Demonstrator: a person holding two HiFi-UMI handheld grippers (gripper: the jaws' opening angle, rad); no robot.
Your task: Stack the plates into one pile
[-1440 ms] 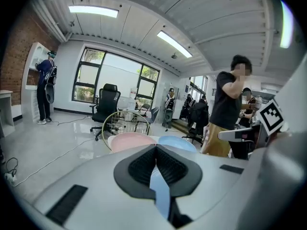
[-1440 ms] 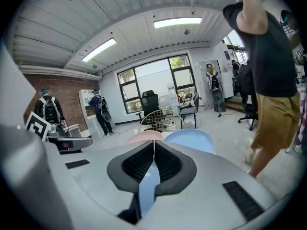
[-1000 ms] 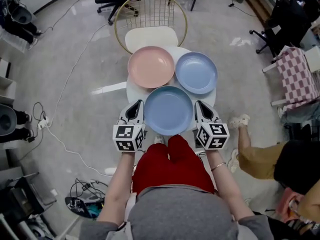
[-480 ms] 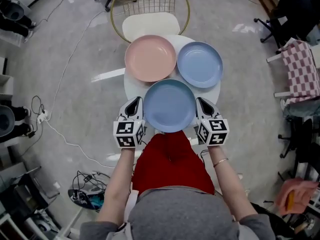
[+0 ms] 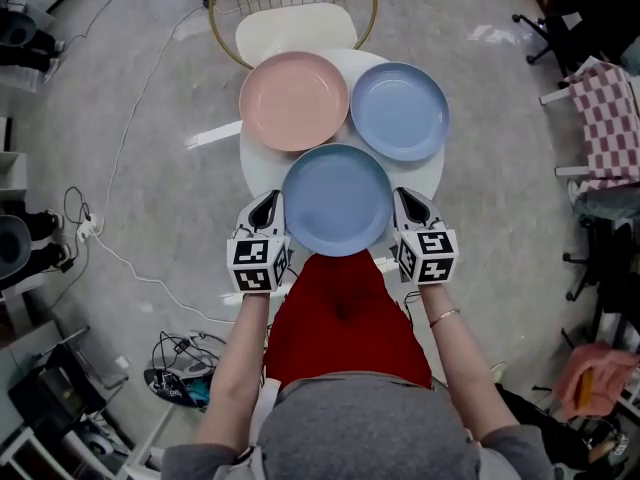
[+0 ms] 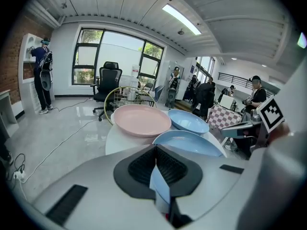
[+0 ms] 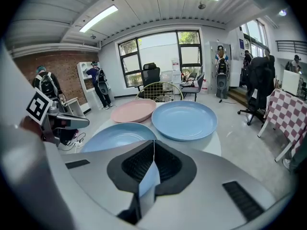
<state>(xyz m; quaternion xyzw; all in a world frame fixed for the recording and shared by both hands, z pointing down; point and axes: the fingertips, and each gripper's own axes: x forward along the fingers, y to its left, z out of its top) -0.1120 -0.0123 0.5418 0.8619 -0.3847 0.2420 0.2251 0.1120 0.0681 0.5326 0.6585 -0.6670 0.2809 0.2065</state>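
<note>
Both forearms reach forward and down past the lap, roughly parallel, with the wrists straight. The left tool [image 5: 268,202] points forward and down, marker cube facing up at the head camera. Its pads are pressed together with nothing pinched. The right tool [image 5: 404,200] mirrors that pose, jaws also pressed together and empty. The near blue plate [image 5: 337,199] sits flat on the round white bench [image 5: 256,173], directly between the two tools. Its left rim is just beside the left tool's tip and its right rim just beside the right tool's tip; contact can't be confirmed from any view. In the left gripper view that plate lies ahead and to the right of the tip. In the right gripper view it lies ahead and to the left. The pink plate [image 5: 294,100] is beyond the left tool, further out on the bench. The far blue plate [image 5: 399,110] is beyond the right tool, straight ahead of it. All three plates lie side by side in a tight cluster, none stacked. A wire-backed chair [image 5: 296,30] stands past the bench's far edge.
</note>
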